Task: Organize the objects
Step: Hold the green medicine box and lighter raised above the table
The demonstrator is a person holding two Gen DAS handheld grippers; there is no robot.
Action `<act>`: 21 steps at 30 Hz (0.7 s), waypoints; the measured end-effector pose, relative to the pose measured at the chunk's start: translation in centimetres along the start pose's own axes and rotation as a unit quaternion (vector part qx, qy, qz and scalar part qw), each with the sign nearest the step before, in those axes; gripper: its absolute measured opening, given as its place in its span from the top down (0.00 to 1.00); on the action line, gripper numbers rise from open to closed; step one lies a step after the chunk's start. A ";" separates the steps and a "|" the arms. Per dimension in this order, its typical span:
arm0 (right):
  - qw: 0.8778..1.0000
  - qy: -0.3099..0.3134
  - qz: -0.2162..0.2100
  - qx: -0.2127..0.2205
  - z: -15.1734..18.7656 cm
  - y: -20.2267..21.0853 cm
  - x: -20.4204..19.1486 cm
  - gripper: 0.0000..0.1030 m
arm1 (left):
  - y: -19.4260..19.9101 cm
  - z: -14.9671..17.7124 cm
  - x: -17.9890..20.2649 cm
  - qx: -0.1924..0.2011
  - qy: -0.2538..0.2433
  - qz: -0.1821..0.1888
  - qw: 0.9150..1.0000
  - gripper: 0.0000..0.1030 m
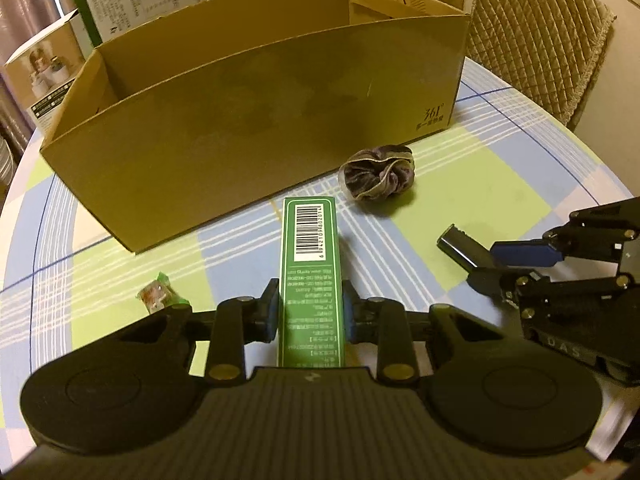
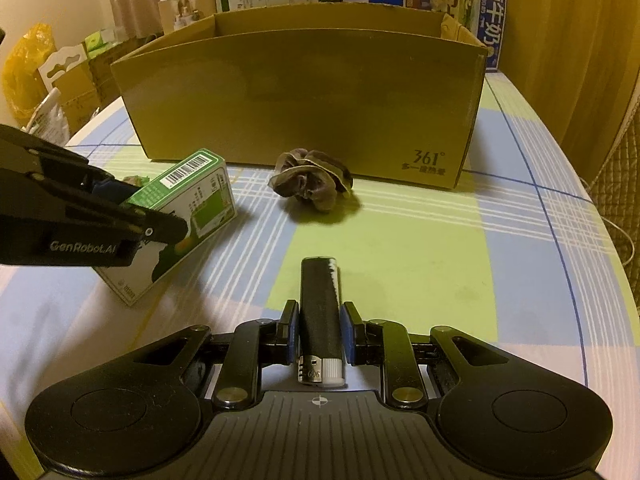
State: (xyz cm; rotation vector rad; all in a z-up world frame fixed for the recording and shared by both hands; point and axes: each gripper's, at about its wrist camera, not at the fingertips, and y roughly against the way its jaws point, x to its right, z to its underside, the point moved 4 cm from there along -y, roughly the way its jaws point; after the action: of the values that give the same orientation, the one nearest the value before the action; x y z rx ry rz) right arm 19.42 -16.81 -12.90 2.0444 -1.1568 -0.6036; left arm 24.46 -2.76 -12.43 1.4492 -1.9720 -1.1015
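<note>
A long green carton with a barcode (image 1: 309, 264) sits between the pads of my left gripper (image 1: 310, 312), which is shut on it. From the right wrist view the same green carton (image 2: 192, 196) is tilted, with the left gripper (image 2: 160, 216) clamped on its side. My right gripper (image 2: 320, 336) is shut on a black lighter (image 2: 320, 304), metal head toward the camera; that lighter (image 1: 456, 246) and the right gripper (image 1: 484, 264) show at the right of the left view. An open cardboard box (image 1: 256, 120) stands behind. A brown scrunchie (image 1: 378, 178) lies before it, and a small wrapped candy (image 1: 160, 298) lies at the left.
The checked tablecloth (image 2: 400, 264) covers a round table whose edge curves away on both sides. Printed cartons (image 2: 460, 0) stand behind the cardboard box (image 2: 304, 100). A quilted chair back (image 1: 536, 40) is at the far right, and a yellow bag (image 2: 28, 68) and boxes at the left.
</note>
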 end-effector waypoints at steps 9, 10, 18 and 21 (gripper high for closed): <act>1.000 0.004 0.001 0.006 -0.2 -0.4 0.0 0.82 | -0.7 0.0 0.2 -0.005 -0.004 -0.003 1.000 0.75; 1.000 0.005 0.001 0.006 -0.2 -0.5 -0.1 0.82 | -0.7 0.0 0.2 -0.006 -0.003 -0.003 1.000 0.75; 1.000 -0.008 0.008 0.013 -0.1 0.1 0.1 0.82 | 0.1 0.4 0.1 -0.009 0.019 -0.001 1.000 0.76; 1.000 -0.017 0.006 0.021 -0.4 1.0 0.4 0.82 | 1.2 0.7 -0.2 -0.005 0.045 0.003 0.999 0.76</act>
State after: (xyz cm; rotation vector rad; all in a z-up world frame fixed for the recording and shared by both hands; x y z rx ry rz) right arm 19.37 -17.33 -11.91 2.0695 -1.2101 -0.6161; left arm 23.33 -2.24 -11.82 1.4606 -1.9055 -1.0246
